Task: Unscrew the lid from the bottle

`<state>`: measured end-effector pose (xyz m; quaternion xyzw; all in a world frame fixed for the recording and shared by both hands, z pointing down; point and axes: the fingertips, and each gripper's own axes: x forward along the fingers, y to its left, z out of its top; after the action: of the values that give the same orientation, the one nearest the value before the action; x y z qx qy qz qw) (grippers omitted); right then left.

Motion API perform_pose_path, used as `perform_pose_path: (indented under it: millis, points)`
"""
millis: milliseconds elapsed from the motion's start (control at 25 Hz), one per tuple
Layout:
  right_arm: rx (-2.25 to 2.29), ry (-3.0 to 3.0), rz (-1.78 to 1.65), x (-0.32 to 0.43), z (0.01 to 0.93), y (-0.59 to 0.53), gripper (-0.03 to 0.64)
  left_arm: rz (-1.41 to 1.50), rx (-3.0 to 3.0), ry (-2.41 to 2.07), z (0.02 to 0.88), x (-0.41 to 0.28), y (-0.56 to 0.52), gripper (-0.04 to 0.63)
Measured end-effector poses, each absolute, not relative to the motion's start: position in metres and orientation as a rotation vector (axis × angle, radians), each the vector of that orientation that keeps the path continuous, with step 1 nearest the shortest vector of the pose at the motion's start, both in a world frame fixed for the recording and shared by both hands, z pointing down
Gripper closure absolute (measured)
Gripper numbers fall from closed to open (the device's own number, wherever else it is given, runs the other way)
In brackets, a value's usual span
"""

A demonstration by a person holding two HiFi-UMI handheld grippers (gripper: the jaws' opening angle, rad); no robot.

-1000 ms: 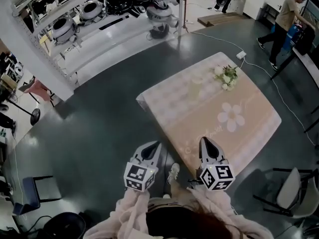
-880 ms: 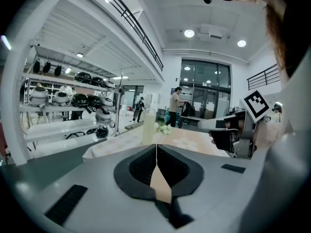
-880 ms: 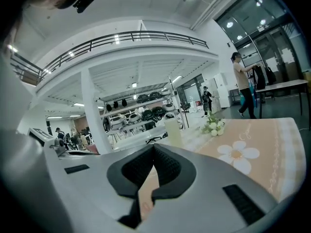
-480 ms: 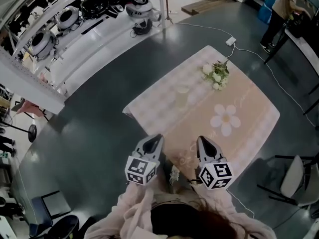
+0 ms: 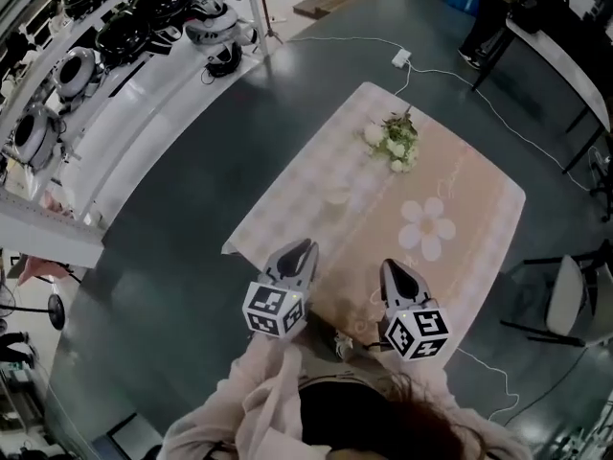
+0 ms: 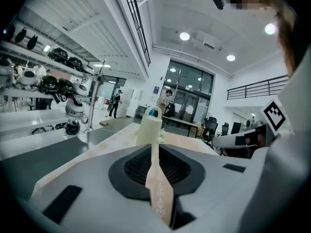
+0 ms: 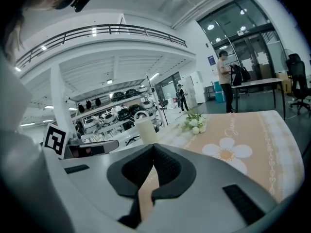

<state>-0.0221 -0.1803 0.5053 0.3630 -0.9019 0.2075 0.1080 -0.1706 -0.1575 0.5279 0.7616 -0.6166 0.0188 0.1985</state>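
1. Jaws of the left gripper (image 5: 299, 249) are seen practically together, with nothing gripped.
2. Bottle (image 6: 149, 126) is placed upright on the table (image 5: 479, 218), lid (image 6: 153, 113) on, well apart from both grippers.
3. Right gripper (image 5: 396, 268) is closed, empty.

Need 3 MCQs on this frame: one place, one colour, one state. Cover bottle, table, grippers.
1. Where is the bottle? A on the floor; B on the table; C on a shelf.
2. The printed flower's colour? A white; B red; C blue.
3. Jaws of left gripper and right gripper? A both open; B only right open; C both shut, empty.
1 B: it stands on the tabletop, ahead of both grippers. 2 A: white petals in the head view. 3 C: each gripper view shows jaws together, nothing between.
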Motion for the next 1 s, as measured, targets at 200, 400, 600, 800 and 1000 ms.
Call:
perform_pose_path:
  millis: [200, 400, 600, 800, 1000]
  points:
    - [1.214, -2.588, 0.630, -0.034, 0.509, -0.194, 0.604, 0.087, 2.216, -1.563, 0.548, -0.179, -0.201, 0.346]
    - [1.387, -2.493, 0.650, -0.029, 0.516, -0.198, 0.604, 0.170, 2.355, -1.453, 0.581, -0.169, -0.237, 0.267]
    - [1.475, -2.417, 0.652, -0.028, 0.522, -0.206, 0.604, 0.231, 2.399, -1.399, 0.603, -0.167, -0.266, 0.252]
    - [1.550, -2.354, 0.657, -0.025, 0.523, -0.209, 0.604, 0.273, 2.452, -1.353, 0.614, -0.158, -0.288, 0.252]
    - [1.566, -2.338, 0.642, -0.025, 0.520, -0.211, 0.604, 0.316, 2.512, -1.362, 0.614, -0.150, -0.300, 0.280]
